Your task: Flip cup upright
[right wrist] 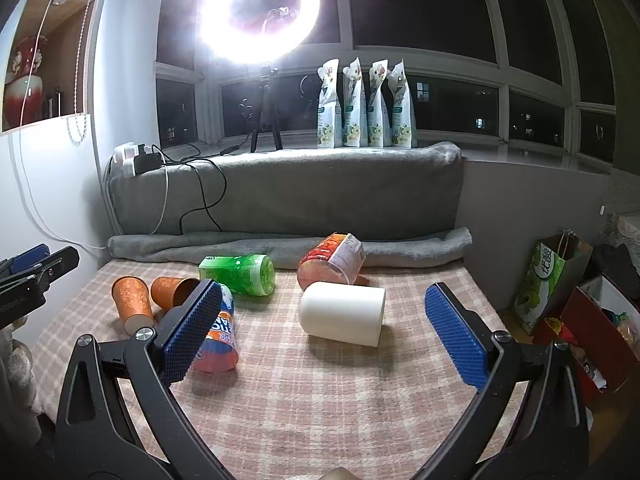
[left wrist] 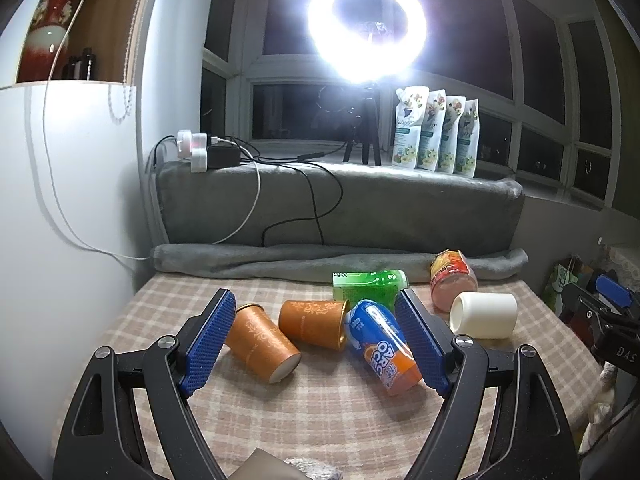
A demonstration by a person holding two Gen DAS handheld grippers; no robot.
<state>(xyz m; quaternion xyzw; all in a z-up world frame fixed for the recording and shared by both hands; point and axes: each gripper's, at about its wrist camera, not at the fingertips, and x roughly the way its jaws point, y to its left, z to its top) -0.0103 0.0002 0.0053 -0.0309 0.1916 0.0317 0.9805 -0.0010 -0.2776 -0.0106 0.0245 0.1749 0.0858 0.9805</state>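
Observation:
Several cups lie on their sides on a checked cloth (left wrist: 320, 420). Two orange paper cups (left wrist: 262, 344) (left wrist: 314, 322) lie left of centre. A blue and orange plastic cup (left wrist: 382, 346) lies beside them, a green cup (left wrist: 368, 286) behind, a red-labelled cup (left wrist: 452, 280) and a white cup (left wrist: 484, 316) to the right. My left gripper (left wrist: 320, 304) is open above the orange and blue cups, holding nothing. My right gripper (right wrist: 322, 298) is open around the white cup (right wrist: 342, 314) without touching it. The other cups show in the right wrist view: orange (right wrist: 134, 302), blue (right wrist: 216, 344), green (right wrist: 240, 274), red-labelled (right wrist: 332, 262).
A rolled grey blanket (left wrist: 340, 260) and a grey cushion (left wrist: 340, 204) bound the far side. Cables and chargers (left wrist: 200, 148) hang at the left. A ring light (left wrist: 366, 28) and several pouches (left wrist: 436, 134) stand on the sill. Bags and a box (right wrist: 560, 304) sit at the right.

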